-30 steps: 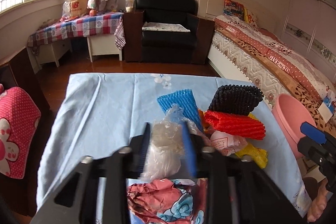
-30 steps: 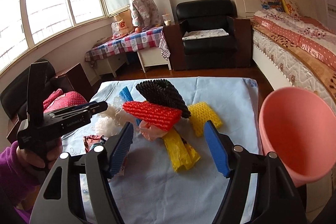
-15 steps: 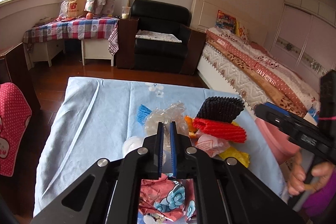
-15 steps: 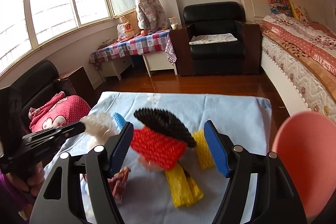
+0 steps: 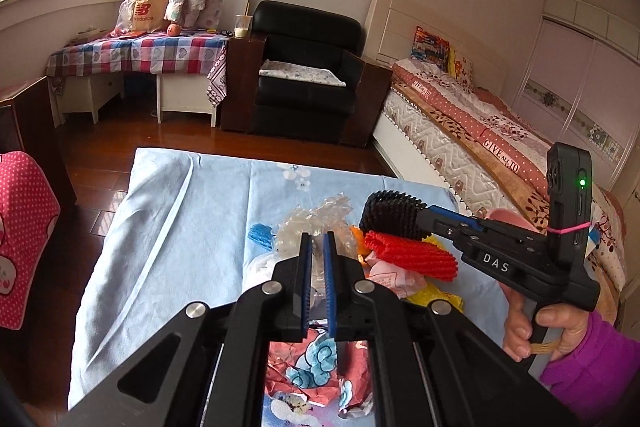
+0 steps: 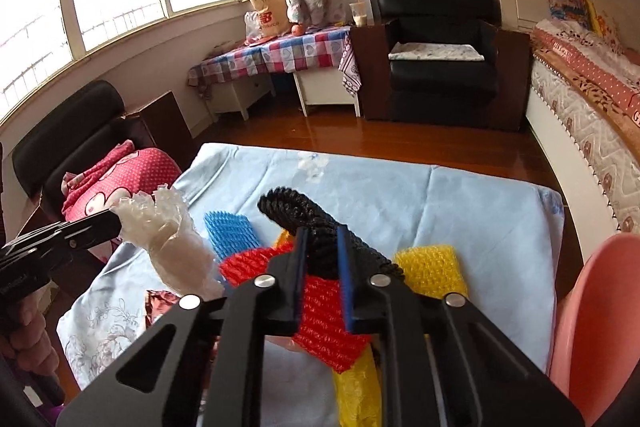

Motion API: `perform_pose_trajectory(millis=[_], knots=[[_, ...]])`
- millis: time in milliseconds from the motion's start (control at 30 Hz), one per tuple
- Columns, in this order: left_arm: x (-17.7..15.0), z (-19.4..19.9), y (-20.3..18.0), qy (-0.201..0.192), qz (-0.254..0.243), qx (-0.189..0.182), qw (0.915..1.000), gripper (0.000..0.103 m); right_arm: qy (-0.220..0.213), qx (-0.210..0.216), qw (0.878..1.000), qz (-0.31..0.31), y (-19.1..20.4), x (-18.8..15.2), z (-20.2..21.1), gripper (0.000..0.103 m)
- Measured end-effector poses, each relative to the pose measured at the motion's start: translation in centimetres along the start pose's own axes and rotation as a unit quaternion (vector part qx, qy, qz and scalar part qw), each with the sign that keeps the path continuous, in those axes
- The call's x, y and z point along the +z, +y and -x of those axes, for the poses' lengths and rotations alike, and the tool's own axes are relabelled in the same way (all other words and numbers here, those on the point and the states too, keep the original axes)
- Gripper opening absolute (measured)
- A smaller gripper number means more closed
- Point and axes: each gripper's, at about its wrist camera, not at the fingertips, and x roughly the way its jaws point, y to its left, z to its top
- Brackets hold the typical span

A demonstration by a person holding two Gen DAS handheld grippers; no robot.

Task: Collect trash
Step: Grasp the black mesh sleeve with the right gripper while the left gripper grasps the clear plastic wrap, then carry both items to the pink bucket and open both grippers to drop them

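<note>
- The left gripper (image 5: 318, 241) is clamped on a clear crumpled plastic bag (image 6: 172, 247), holding it above the left side of the blue floral tablecloth (image 5: 180, 227).
- The right gripper (image 6: 323, 241) pinches the black foam net (image 6: 296, 211) atop the trash pile; "DAS" reads on its body in the left wrist view.
- Red foam net (image 6: 324, 311), blue foam net (image 6: 230, 233) and yellow foam net (image 6: 434, 267) lie touching mid-cloth; a crumpled cartoon wrapper (image 5: 316, 371) lies nearest.
- A pink bin (image 6: 600, 327) stands at the table's right edge.
- Far left, a paper bag (image 5: 150, 7) reads "new balance"; the bedspread (image 5: 500, 147) on the right reads "GIVE ALL TO".
</note>
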Motion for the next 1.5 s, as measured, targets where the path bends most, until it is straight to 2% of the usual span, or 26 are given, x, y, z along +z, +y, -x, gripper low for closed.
perform_pose_trajectory(millis=[233,633,933,1167,1300,1500], knots=[[0.3,1.3,-0.7,-0.01,-0.009,0.011,0.9999,0.005,-0.043,0.029,0.999,-0.014,0.8,1.1,3.0,0.012],[0.9,5.1,-2.8,-0.043,-0.02,0.027,0.9985,0.005,-0.078,0.08,0.993,-0.043,1.2,1.6,7.6,0.012],[1.5,5.8,-5.4,-0.05,-0.029,0.013,0.9982,0.005,-0.101,0.084,0.988,-0.081,-0.8,0.4,11.0,0.012],[2.3,5.7,-8.1,-0.057,-0.036,-0.014,0.9976,0.005,-0.124,0.053,0.984,-0.117,-4.2,-0.8,14.4,0.012],[2.7,4.7,-10.6,-0.055,-0.042,-0.044,0.9967,0.005,-0.133,0.011,0.981,-0.142,-6.9,-1.8,16.6,0.012],[2.8,2.1,-15.1,-0.039,-0.057,-0.094,0.9931,0.005,-0.124,-0.062,0.971,-0.196,-11.9,-4.5,18.6,0.012]])
